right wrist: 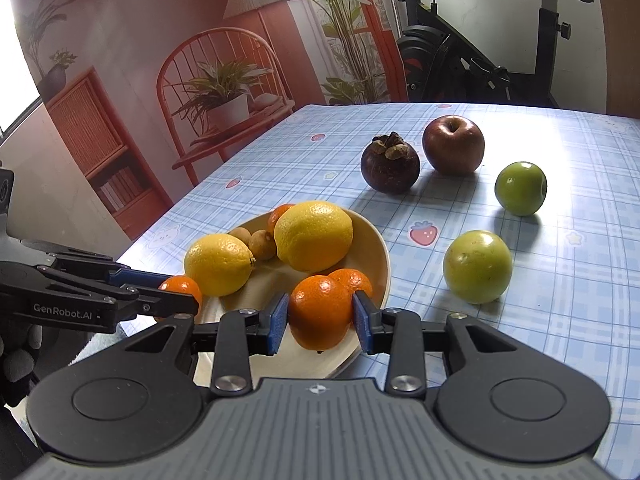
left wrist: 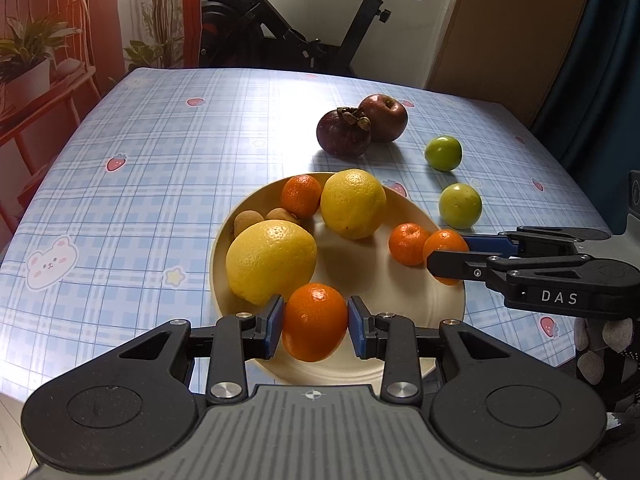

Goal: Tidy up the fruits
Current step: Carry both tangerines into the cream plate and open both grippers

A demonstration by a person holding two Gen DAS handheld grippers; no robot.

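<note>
Two mandarins are in my grip right now, one per hand. My left gripper (left wrist: 316, 322) is clamped on a glossy mandarin (left wrist: 315, 322) over the near rim of the cream plate (left wrist: 400, 300); my right gripper (right wrist: 320, 318) pinches another mandarin (right wrist: 320, 312) at the plate's right edge. Behind the two dimpled lemons (left wrist: 272, 260) sit small brown fruits (left wrist: 245, 222), half hidden, longans maybe. A third mandarin (left wrist: 408, 243) lies beside my right one. Off the plate on the checked tablecloth (left wrist: 160, 160): a mangosteen (left wrist: 344, 132) touching a dark apple (left wrist: 385, 116), and two smooth green fruits (left wrist: 460, 205) with open cloth around them.
</note>
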